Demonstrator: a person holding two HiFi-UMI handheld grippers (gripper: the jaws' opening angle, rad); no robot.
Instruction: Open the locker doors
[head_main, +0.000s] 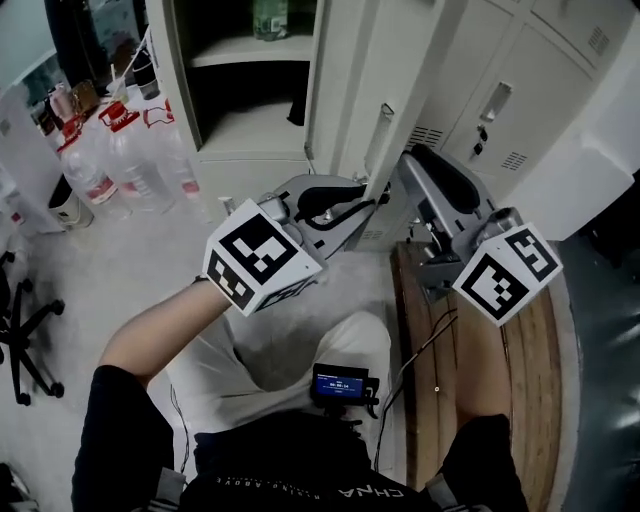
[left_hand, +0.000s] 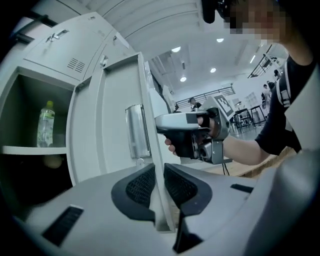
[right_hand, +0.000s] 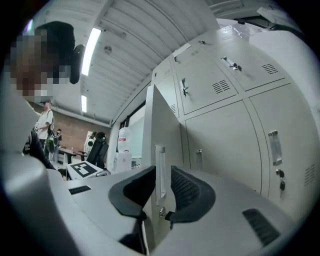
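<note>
A grey locker door (head_main: 390, 70) stands open, edge-on in the left gripper view (left_hand: 117, 115). My left gripper (head_main: 372, 200) is shut on that door's free edge below the handle (left_hand: 136, 131), with both ribbed pads (left_hand: 142, 186) against the metal. My right gripper (head_main: 408, 160) reaches in from the right at handle height, and its nose (left_hand: 159, 122) meets the door edge. In the right gripper view its jaws (right_hand: 164, 182) stand open, framing the recessed handle (right_hand: 160, 167) and the lock below it, with a gap showing beside the right pad.
The open compartment left of the door holds a green-capped bottle (left_hand: 46, 125) on a shelf. Closed lockers (right_hand: 225, 85) continue to the right. Large water bottles (head_main: 130, 160) stand on the floor at left, near an office chair (head_main: 20, 330). A wooden bench (head_main: 530, 380) runs under my right arm.
</note>
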